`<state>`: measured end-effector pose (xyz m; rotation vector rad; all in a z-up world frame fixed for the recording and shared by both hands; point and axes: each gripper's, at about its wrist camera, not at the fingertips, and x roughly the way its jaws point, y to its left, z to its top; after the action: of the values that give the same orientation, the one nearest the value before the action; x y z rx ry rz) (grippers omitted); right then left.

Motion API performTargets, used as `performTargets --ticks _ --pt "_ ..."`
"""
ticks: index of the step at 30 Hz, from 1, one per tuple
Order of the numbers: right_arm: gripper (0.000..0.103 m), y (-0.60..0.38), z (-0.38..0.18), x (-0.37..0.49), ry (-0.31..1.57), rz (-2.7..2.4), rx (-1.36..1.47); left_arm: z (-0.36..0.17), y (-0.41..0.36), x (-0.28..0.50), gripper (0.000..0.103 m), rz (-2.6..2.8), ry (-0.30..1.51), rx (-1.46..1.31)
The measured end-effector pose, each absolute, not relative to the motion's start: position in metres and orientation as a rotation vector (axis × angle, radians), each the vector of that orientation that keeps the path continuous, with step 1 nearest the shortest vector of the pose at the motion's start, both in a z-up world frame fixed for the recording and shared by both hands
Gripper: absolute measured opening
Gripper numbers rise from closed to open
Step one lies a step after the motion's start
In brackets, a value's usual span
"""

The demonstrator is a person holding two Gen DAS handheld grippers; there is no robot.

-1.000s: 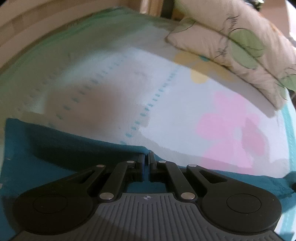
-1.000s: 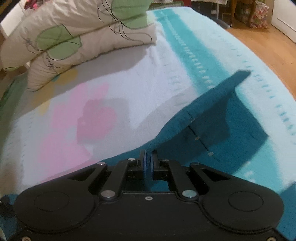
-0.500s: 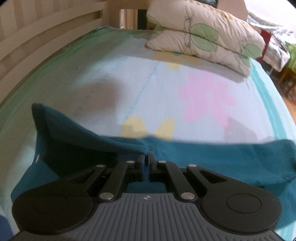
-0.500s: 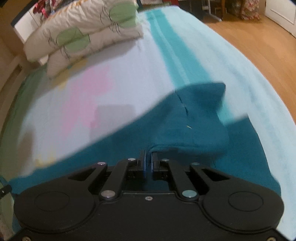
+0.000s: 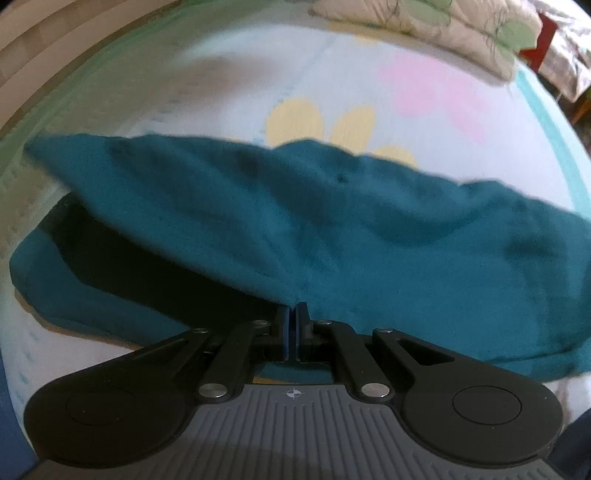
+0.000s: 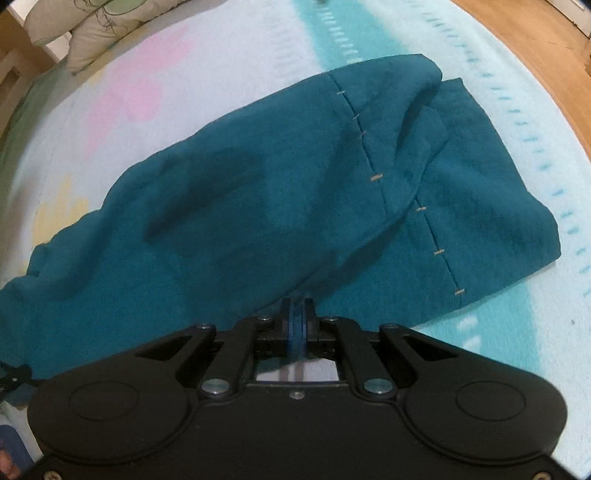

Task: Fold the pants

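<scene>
With my left gripper and right gripper both clamped on the teal fleece pants, mid-fold, I judge the next move: lay this edge down aligned.

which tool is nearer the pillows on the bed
Hard to tell. The pillows lie far ahead of the left tool, past the teal pants; they sit far ahead-left of the right tool too.

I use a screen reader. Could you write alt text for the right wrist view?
The right gripper, shut, pinches the near edge of teal pants folded over on a pastel flowered blanket. Pillows lie far left.
</scene>
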<state>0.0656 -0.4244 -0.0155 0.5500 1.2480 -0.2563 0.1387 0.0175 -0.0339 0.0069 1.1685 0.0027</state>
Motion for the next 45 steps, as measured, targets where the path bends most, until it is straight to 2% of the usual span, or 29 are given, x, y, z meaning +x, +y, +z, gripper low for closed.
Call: performTargets --ticks 2,11,19,21,22,23,28,29,30,31,32,41,45 --pt "0.020 -0.430 -0.010 0.063 1.230 -0.251 0.565 -0.042 0.016 0.141 0.003 0.002 1.188 0.014" --pt "0.021 -0.507 0.008 0.047 1.115 -0.447 0.650 -0.068 0.012 0.162 0.003 0.041 1.253 0.019" --pt "0.023 -0.539 -0.026 0.063 1.120 -0.513 0.728 -0.065 -0.001 0.179 0.004 0.067 1.253 0.067" --pt "0.035 -0.542 -0.037 0.068 1.087 -0.518 0.790 -0.064 -0.003 0.182 0.004 0.065 1.254 0.065" --pt "0.044 -0.541 -0.040 0.069 1.067 -0.520 0.819 -0.063 -0.003 0.183 0.004 0.065 1.256 0.061" --pt "0.048 -0.542 -0.042 0.069 1.051 -0.523 0.838 -0.064 -0.001 0.179 0.004 0.065 1.257 0.057" --pt "0.048 -0.544 -0.056 0.085 1.013 -0.548 0.856 -0.059 0.007 0.167 0.003 0.075 1.262 0.061" --pt "0.047 -0.544 -0.060 0.088 1.020 -0.550 0.858 -0.057 0.009 0.166 0.003 0.075 1.260 0.066" --pt "0.043 -0.544 -0.063 0.091 1.038 -0.554 0.855 -0.058 0.007 0.161 0.003 0.077 1.258 0.071" --pt "0.018 -0.543 -0.065 0.093 1.046 -0.549 0.848 -0.057 0.006 0.160 0.003 0.077 1.256 0.072" --pt "0.010 -0.541 -0.063 0.093 1.048 -0.549 0.832 -0.056 0.005 0.160 0.003 0.076 1.255 0.071" --pt "0.009 -0.533 0.040 0.038 0.851 -0.534 0.659 -0.033 0.014 0.143 0.003 0.032 1.230 0.043" --pt "0.009 -0.537 0.019 0.015 0.953 -0.586 0.631 -0.031 0.011 0.137 0.003 0.012 1.236 0.055"
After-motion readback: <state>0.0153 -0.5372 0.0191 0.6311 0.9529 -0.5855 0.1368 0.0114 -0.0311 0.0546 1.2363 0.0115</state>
